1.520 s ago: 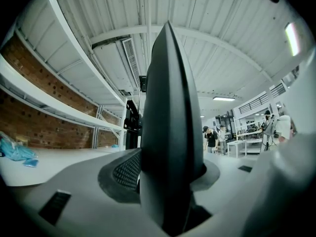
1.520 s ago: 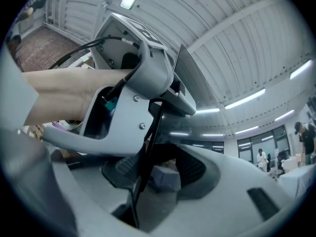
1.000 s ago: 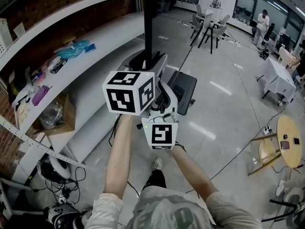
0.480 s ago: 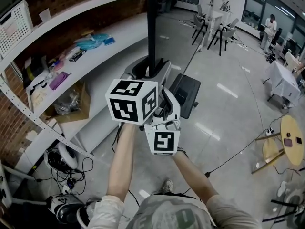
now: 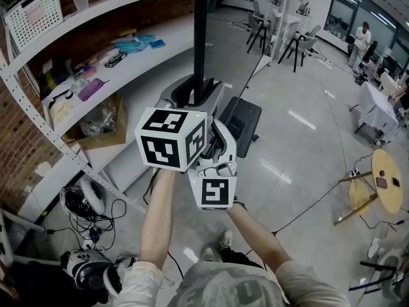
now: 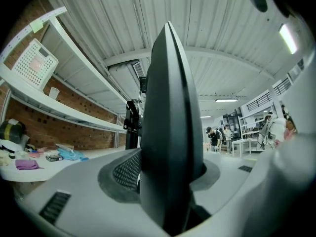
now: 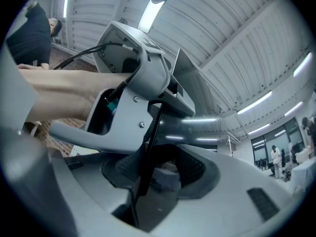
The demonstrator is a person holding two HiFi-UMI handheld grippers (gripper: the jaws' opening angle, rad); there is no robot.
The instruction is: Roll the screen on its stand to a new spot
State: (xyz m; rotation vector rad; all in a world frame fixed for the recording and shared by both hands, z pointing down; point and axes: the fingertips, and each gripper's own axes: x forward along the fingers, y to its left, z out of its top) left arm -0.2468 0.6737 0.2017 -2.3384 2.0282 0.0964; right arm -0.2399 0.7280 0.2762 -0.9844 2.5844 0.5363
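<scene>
The screen (image 5: pixel 199 37) shows edge-on in the head view as a tall black bar in front of me, and its dark stand base (image 5: pixel 243 117) rests on the glossy floor. My left gripper (image 5: pixel 195 94) is shut on the screen's edge; in the left gripper view the thick dark edge (image 6: pixel 170 132) fills the gap of the left gripper (image 6: pixel 170 181). Just below it my right gripper (image 5: pixel 220 147) holds the same edge. The right gripper view shows the right gripper (image 7: pixel 153 174) shut on a thin black edge (image 7: pixel 148 147), with the left gripper's body (image 7: pixel 133 107) right above.
Long white shelving (image 5: pixel 96 82) with a basket (image 5: pixel 35 11), bags and a cardboard box (image 5: pixel 102 120) runs along the brick wall at the left. Cables and gear (image 5: pixel 83 235) lie on the floor at lower left. Chairs (image 5: pixel 281 37), tables (image 5: pixel 386 184) and people stand farther off at the right.
The screen, both grippers and the person have travelled together alongside the shelving: the shelf items and box slid up and right in the head view. Both grips look the same.
</scene>
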